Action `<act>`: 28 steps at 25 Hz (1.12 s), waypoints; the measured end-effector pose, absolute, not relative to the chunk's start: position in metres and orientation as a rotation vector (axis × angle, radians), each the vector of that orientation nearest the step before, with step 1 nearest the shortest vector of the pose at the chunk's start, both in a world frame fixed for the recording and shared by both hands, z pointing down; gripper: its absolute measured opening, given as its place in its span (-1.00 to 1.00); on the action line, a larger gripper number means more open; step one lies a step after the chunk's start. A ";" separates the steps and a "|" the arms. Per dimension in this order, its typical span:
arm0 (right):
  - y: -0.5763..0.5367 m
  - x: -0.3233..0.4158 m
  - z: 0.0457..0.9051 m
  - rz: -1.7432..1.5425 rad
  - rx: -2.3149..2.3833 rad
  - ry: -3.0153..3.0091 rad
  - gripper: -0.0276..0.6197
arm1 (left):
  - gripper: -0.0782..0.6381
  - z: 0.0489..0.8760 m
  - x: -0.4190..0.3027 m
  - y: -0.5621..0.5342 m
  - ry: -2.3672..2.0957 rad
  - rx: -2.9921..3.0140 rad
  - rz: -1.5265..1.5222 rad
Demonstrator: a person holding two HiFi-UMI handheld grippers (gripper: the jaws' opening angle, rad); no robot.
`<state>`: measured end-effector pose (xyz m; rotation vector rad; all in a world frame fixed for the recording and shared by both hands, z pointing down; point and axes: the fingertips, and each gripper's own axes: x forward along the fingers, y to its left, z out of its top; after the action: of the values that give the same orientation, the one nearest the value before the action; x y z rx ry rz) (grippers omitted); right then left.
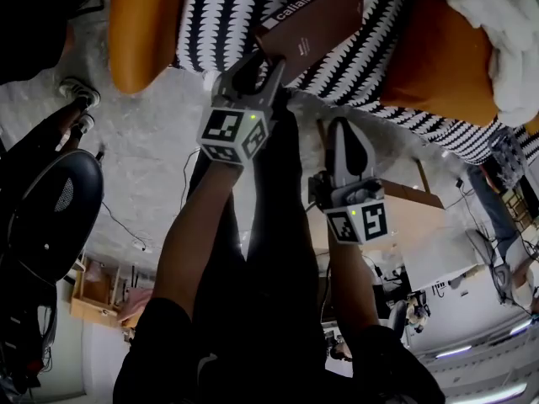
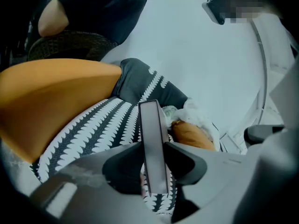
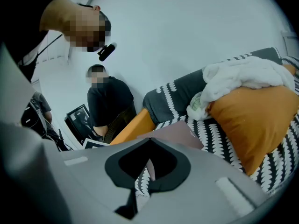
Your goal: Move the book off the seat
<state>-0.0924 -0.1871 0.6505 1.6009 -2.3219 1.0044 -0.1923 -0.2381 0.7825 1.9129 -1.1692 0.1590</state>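
Note:
A brown book (image 1: 313, 25) sits tilted over the black-and-white patterned seat (image 1: 221, 17), and my left gripper (image 1: 259, 64) is shut on its near corner. In the left gripper view the book (image 2: 150, 125) stands edge-on between the jaws, both pads pressed against it, at the left gripper (image 2: 154, 146). My right gripper (image 1: 344, 131) hangs below and to the right of the book, apart from it, jaws together and holding nothing. In the right gripper view the tips of the right gripper (image 3: 149, 141) meet, with the book (image 3: 176, 133) just beyond them.
Orange cushions (image 1: 141, 25) (image 1: 440, 57) flank the book, and a white blanket (image 1: 515, 34) lies on the right one. A black office chair (image 1: 57, 210) stands at left. A person in dark clothes (image 3: 110, 102) sits beyond the seat. Wooden furniture (image 1: 421, 217) is at right.

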 end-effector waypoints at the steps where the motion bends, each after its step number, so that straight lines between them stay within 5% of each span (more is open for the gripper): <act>1: -0.184 -0.099 0.646 0.988 1.608 -2.330 -0.89 | -0.35 0.778 -0.200 -0.235 -1.172 1.924 0.156; 28: -0.190 -0.096 0.491 0.926 1.685 -2.379 -0.89 | -0.37 0.580 -0.251 -0.238 -1.305 2.038 0.267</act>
<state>-0.0964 -0.1897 0.4910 1.6846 -2.3786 0.9258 -0.2507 -0.2383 0.5801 2.0380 -1.3049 0.2675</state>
